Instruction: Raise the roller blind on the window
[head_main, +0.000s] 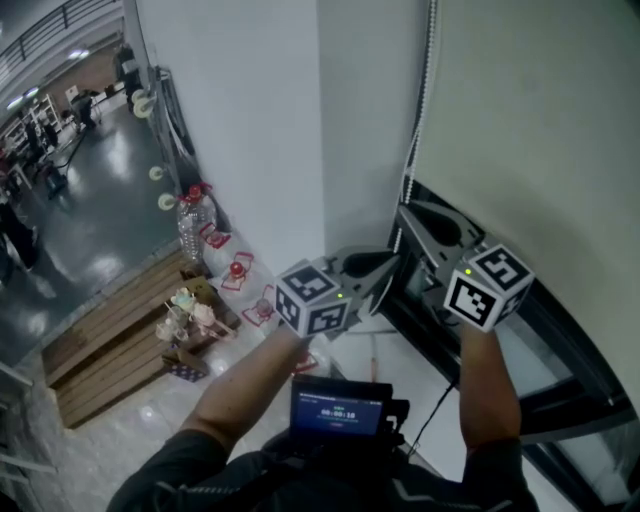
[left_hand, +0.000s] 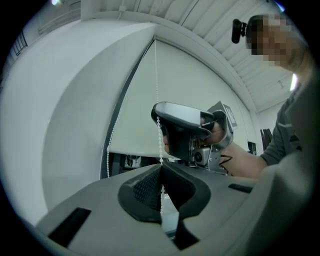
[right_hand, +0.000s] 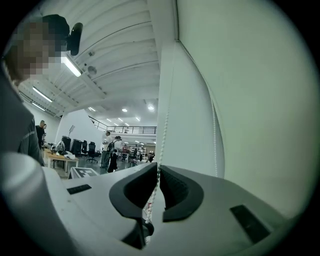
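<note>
Left gripper view has the left gripper (left_hand: 161, 169) pinched tight on the bead chain (left_hand: 159, 131), anchoring it. The right gripper (right_hand: 158, 171) sits higher, jaws narrow round the same chain, not quite clamped I reckon. Roller blind (head_main: 540, 120) hangs mostly down over the window, so next up: clamp and pull down

The bead chain (head_main: 428, 80) hangs between the wall (head_main: 240, 130) and the roller blind (head_main: 540, 130).
</note>
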